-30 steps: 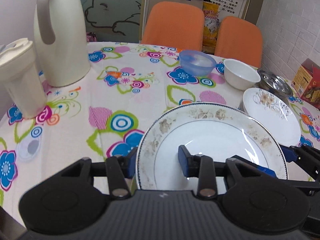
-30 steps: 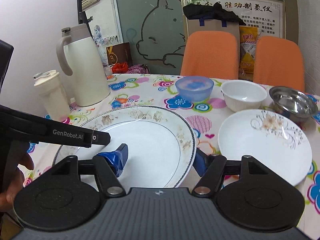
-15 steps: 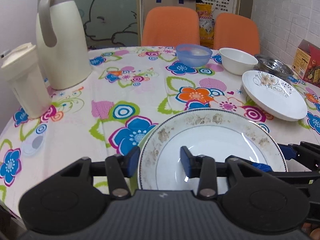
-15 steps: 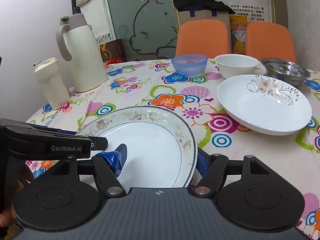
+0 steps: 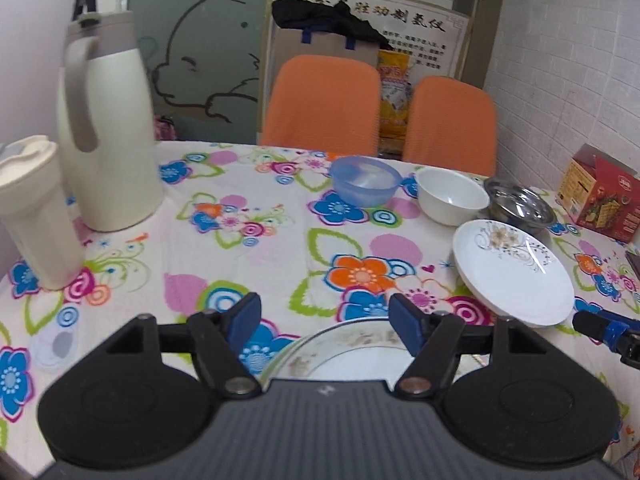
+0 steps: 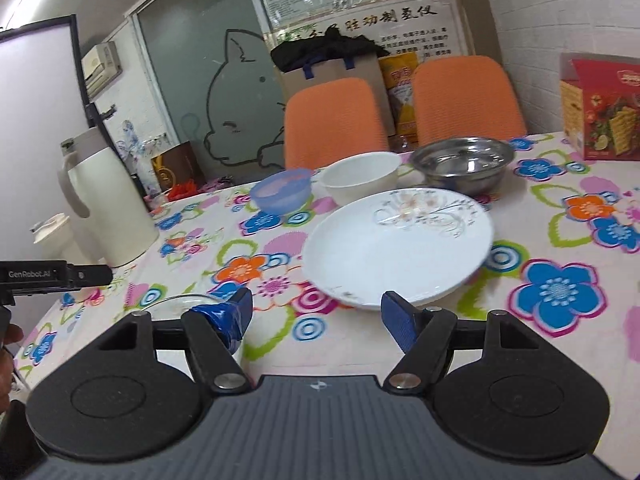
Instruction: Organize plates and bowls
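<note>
A large plate with a brown-speckled rim [image 5: 344, 350] lies on the table at its near edge, partly under my left gripper [image 5: 325, 320], which is open and above it. In the right wrist view only a sliver of that plate's rim [image 6: 172, 306] shows by the left finger. My right gripper [image 6: 316, 322] is open and empty, just short of a white plate with a flower print [image 6: 400, 248], also in the left wrist view [image 5: 516, 270]. Behind stand a blue plastic bowl [image 6: 282, 194], a white bowl [image 6: 360, 178] and a steel bowl [image 6: 464, 166].
A cream thermos jug [image 5: 106, 128] and a cream lidded cup [image 5: 34, 212] stand at the left of the flowered tablecloth [image 5: 240, 240]. A red carton [image 6: 598, 108] stands at the far right. Two orange chairs [image 5: 324, 102] stand behind the table.
Both grippers have opened and let go of the speckled plate, which now lies on the table. Both have pulled back and up; the right one has turned toward the flower-print plate.
</note>
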Action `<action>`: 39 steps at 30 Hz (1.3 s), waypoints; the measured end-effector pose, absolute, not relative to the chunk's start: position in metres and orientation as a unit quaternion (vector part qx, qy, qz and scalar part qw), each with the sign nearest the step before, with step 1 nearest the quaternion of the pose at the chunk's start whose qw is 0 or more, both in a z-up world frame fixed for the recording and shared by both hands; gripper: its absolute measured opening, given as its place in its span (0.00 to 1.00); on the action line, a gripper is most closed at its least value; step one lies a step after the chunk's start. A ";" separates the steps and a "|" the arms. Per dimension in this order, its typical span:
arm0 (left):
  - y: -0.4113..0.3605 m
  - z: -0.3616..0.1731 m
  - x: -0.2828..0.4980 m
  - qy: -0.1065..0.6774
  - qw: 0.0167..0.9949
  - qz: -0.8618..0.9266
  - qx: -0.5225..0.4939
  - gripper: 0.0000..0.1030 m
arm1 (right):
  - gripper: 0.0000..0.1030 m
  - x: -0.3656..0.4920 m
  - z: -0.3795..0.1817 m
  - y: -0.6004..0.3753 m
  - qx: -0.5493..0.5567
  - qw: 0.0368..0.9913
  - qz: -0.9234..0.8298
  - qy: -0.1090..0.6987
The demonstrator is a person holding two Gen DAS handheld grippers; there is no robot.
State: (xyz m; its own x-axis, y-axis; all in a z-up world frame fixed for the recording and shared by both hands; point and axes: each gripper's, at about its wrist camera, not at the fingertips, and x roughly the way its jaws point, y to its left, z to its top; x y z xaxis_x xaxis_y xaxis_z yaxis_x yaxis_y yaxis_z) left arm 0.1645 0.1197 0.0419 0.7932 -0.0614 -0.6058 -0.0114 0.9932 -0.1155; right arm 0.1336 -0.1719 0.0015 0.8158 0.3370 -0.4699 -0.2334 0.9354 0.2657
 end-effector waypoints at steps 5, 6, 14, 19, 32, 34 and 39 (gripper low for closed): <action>0.071 0.028 0.210 0.363 0.928 -0.073 -0.043 0.69 | 0.57 0.158 0.001 -0.208 0.107 0.948 0.099 0.283; 0.062 0.025 0.222 0.374 0.922 -0.088 -0.041 0.69 | 0.57 0.164 -0.001 -0.212 0.108 0.947 0.096 0.289; 0.018 0.005 0.312 0.437 0.887 -0.139 -0.048 0.70 | 0.57 0.227 -0.022 -0.216 0.072 0.934 0.103 0.334; 0.000 -0.013 0.342 0.471 0.869 -0.144 -0.048 0.70 | 0.57 0.258 -0.032 -0.210 0.052 0.928 0.104 0.354; -0.017 -0.016 0.337 0.446 0.884 -0.140 0.007 0.54 | 0.64 0.253 -0.042 -0.192 0.007 0.939 0.115 0.325; -0.020 -0.015 0.335 0.442 0.886 -0.138 0.008 0.45 | 0.64 0.254 -0.042 -0.188 0.009 0.938 0.115 0.326; -0.023 -0.012 0.329 0.446 0.887 -0.119 0.009 0.41 | 0.60 0.250 -0.043 -0.181 -0.003 0.942 0.110 0.316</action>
State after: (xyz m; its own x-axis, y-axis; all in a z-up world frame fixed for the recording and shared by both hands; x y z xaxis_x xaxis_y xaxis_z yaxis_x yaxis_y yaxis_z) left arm 0.3293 -0.0226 -0.0124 0.5732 -0.2039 -0.7936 0.2197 0.9713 -0.0908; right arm 0.2500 -0.1814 -0.0426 0.7755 0.2060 -0.5968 -0.2101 0.9756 0.0637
